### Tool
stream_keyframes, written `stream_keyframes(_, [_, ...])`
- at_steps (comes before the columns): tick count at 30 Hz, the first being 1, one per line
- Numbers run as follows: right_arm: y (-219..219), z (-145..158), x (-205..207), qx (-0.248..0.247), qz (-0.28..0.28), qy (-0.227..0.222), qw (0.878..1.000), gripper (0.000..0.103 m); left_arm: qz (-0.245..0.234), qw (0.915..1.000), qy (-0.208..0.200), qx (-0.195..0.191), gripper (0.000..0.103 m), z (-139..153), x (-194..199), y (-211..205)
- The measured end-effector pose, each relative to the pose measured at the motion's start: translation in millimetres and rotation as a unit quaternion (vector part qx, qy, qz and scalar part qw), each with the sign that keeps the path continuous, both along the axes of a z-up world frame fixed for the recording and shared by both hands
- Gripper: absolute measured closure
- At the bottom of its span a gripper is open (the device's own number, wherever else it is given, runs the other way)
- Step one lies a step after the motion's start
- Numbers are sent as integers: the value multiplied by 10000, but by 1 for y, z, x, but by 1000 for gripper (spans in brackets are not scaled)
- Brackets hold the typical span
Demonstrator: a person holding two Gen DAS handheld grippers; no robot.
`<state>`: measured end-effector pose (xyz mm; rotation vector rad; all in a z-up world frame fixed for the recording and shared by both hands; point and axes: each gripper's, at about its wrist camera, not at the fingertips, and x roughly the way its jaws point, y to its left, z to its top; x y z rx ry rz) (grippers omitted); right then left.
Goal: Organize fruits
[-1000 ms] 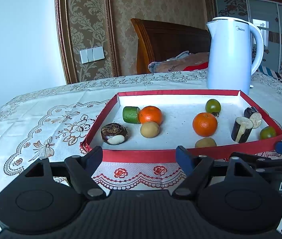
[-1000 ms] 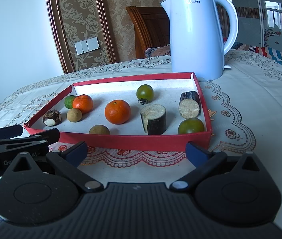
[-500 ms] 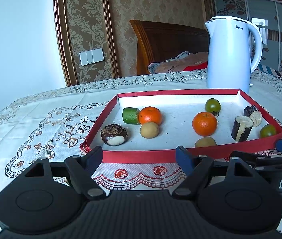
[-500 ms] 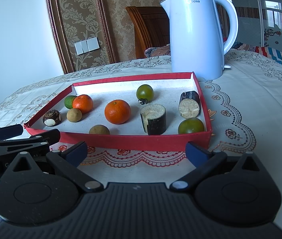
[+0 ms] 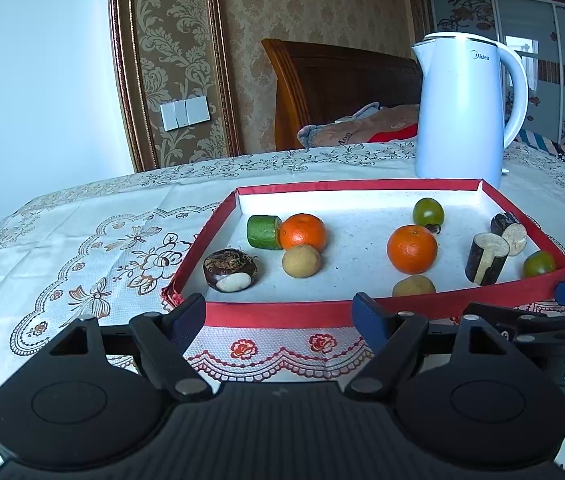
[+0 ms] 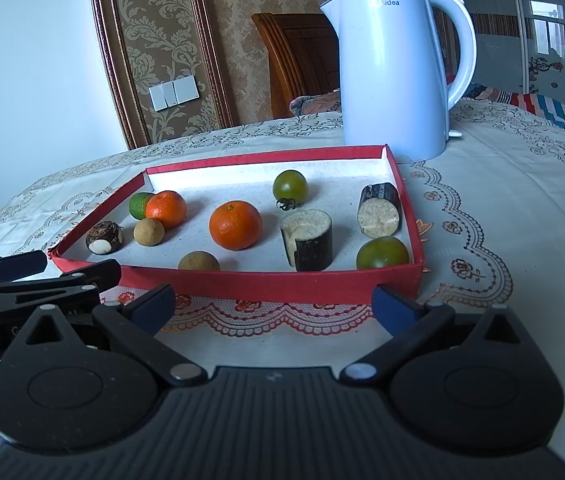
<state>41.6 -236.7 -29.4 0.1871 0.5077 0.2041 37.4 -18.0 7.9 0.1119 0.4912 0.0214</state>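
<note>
My left claw [image 5: 280, 312] and right claw [image 6: 274, 304] both stand wide apart and hold nothing, each just short of the red tray's [image 6: 266, 282] near wall on the desk [image 6: 502, 184]. Inside the tray lie two oranges [image 6: 235, 225], two green tomatoes [image 6: 382, 253], two sugarcane pieces [image 6: 309, 245] and two longans [image 6: 148, 231]. A white kettle [image 6: 394, 68] stands just behind the tray's far right corner.

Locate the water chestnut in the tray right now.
In the left wrist view the water chestnut sits in the red tray's near-left corner, apart from the longan and cucumber piece to its right.
</note>
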Motion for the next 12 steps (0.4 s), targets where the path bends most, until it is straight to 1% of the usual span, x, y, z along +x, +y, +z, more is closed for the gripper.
stream_keyframes(7, [0, 0, 0, -17, 48, 47, 10000, 0, 86, 10000, -21, 43, 23, 0, -1, 1])
stream_keyframes(12, [-3, -1, -6, -48, 109, 76, 9999, 0, 82, 10000, 41, -12, 23, -1, -3, 5])
